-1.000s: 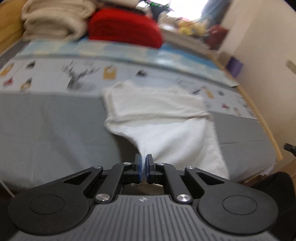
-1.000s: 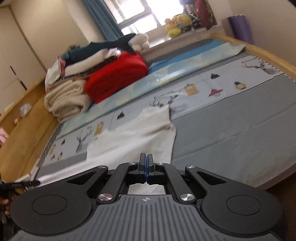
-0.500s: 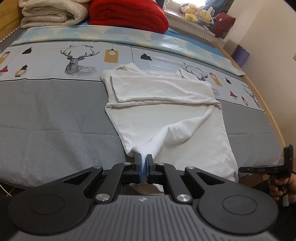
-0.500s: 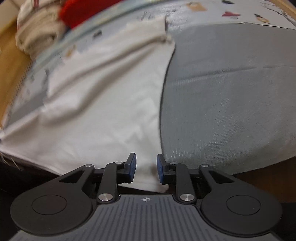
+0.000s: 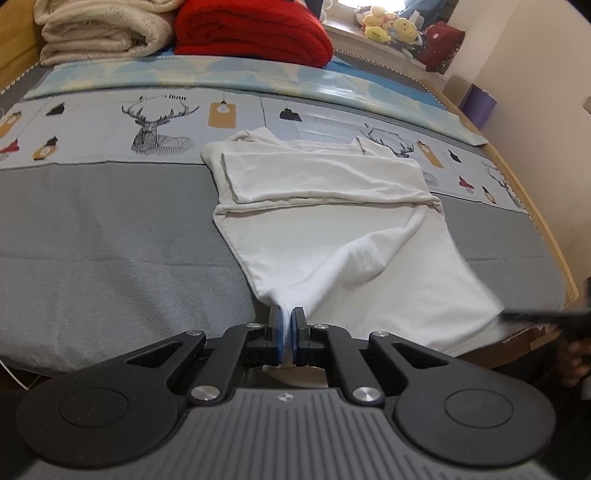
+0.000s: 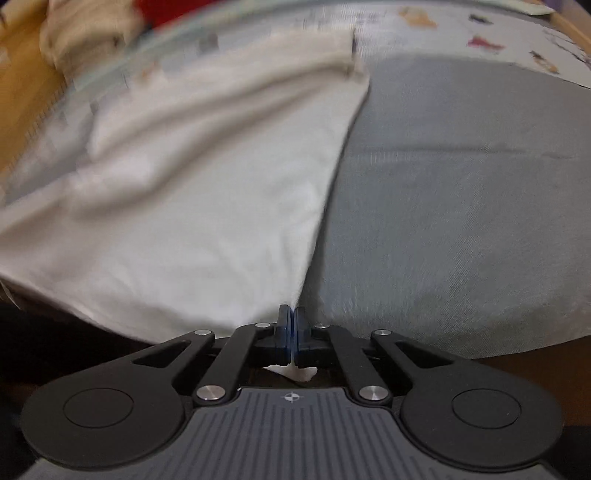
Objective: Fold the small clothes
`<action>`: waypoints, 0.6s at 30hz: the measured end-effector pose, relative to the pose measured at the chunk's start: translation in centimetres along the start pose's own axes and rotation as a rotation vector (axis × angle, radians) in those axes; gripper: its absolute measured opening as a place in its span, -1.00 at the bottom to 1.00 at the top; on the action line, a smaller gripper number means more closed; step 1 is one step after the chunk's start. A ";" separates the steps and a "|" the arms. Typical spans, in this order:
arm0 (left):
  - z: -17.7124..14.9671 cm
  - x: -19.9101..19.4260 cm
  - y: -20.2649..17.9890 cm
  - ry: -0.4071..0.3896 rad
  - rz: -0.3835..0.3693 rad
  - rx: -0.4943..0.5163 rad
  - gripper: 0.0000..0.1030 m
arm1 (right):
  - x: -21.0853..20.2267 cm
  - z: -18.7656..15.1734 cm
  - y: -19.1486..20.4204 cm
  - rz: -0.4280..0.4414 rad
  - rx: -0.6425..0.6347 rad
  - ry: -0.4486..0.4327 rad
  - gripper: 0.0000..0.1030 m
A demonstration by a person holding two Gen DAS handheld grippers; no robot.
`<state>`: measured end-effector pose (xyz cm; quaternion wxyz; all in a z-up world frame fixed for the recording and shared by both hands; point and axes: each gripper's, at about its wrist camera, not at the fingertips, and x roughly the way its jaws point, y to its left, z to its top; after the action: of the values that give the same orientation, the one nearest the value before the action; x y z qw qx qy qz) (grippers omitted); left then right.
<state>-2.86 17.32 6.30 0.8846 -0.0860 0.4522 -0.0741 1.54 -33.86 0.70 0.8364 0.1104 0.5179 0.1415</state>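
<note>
In the left wrist view, the white shirt (image 5: 332,229) lies on the grey part of the bed (image 5: 110,251), its top reaching onto the deer-printed sheet (image 5: 155,122) toward the far edge. Its sleeves appear already folded inward across the chest, forming a flat band, so the first folds look done. The left gripper (image 5: 286,325) has its tongs pressed together on the near left hem corner, and the cloth rises in a ridge from that pinch. Cream blankets (image 5: 103,33) and a red blanket (image 5: 255,33) are stacked at the far edge of the bed. In the right wrist view, which is blurred, the right gripper (image 6: 291,325) pinches the shirt (image 6: 184,192) at its near right hem corner, by the near edge of the bed (image 6: 461,203), with a scrap of cloth poking out behind the tongs. With both hem corners held, the bottom-to-top fold seems to remain, and likely a final halving.
</note>
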 end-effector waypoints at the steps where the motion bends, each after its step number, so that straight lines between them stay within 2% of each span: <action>1: -0.3 -0.5 0.0 -0.005 -0.005 0.002 -0.91 | -1.9 0.1 -0.1 0.023 0.018 -0.041 -1.00; 7: -2.7 -4.4 0.7 -0.026 -0.041 -0.022 -0.91 | -14.6 -0.8 -2.2 0.112 0.090 -0.228 -1.00; 11: -3.1 -6.1 1.7 -0.036 -0.054 -0.066 -0.91 | -19.6 -1.4 -2.8 0.152 0.082 -0.294 -1.00; 14: -1.7 -5.5 2.1 -0.035 -0.051 -0.078 -0.91 | -19.7 -0.2 -3.6 0.182 0.124 -0.310 -1.00; 18: 3.1 -2.2 2.0 -0.031 -0.042 -0.056 -0.91 | -15.8 3.6 -3.2 0.159 0.123 -0.275 -1.00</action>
<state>-1.53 20.03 9.37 0.8871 -0.1213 0.4384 -0.0785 -1.55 -42.55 14.37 0.8771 0.2205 0.3960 0.1589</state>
